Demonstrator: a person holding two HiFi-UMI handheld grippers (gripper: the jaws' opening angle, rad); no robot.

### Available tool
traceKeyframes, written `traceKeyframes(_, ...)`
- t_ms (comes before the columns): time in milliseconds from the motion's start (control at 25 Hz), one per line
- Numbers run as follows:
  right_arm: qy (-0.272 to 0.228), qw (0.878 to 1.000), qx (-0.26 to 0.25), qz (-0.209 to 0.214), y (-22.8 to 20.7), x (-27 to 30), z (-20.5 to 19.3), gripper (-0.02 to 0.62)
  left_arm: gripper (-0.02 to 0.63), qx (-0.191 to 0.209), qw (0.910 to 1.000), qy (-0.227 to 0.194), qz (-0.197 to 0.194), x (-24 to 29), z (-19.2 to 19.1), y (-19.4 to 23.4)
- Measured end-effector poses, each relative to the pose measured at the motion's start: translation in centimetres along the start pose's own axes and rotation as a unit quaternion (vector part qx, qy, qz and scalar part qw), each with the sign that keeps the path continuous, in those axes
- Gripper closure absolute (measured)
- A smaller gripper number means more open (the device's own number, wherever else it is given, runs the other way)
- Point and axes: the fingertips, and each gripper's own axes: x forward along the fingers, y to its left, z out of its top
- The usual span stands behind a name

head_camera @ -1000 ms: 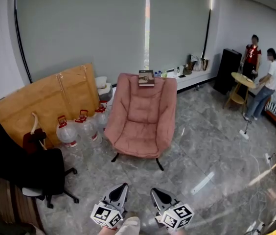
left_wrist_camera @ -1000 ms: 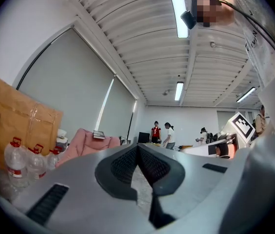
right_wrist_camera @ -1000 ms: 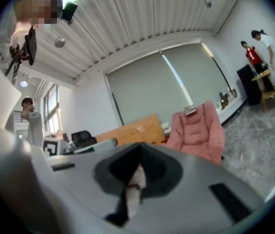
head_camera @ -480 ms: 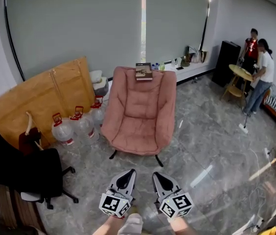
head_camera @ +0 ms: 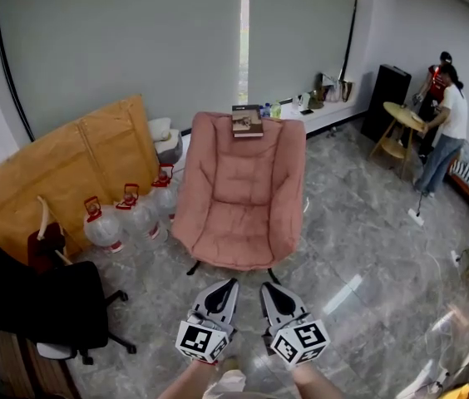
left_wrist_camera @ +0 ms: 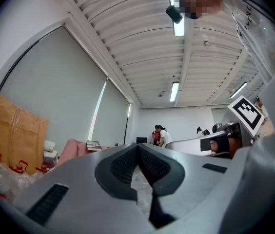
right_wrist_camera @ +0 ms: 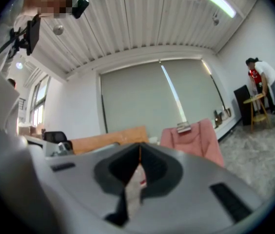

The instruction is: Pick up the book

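Left gripper [head_camera: 227, 285] and right gripper [head_camera: 269, 289] have advanced toward chair [head_camera: 239, 202] and book [head_camera: 247, 120].

Marble floor [head_camera: 367, 248] bears pink armchair [head_camera: 243, 198]; book [head_camera: 247, 121] atop its backrest.

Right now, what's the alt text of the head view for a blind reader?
A book rests on the top edge of a pink armchair across a grey marble floor. The left gripper and right gripper point toward it at the frame's bottom, both shut and empty.
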Motion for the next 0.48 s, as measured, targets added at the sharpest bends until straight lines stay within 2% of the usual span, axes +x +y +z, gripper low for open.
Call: traceKeyframes(480, -0.013, 1.000, -0.002, -0.017, -2.6, 8.0, 0.6, 0.581, 0.586, 0.012, 0.9999, -0.001, 0.005, 4.4, -0.7, 7.0)
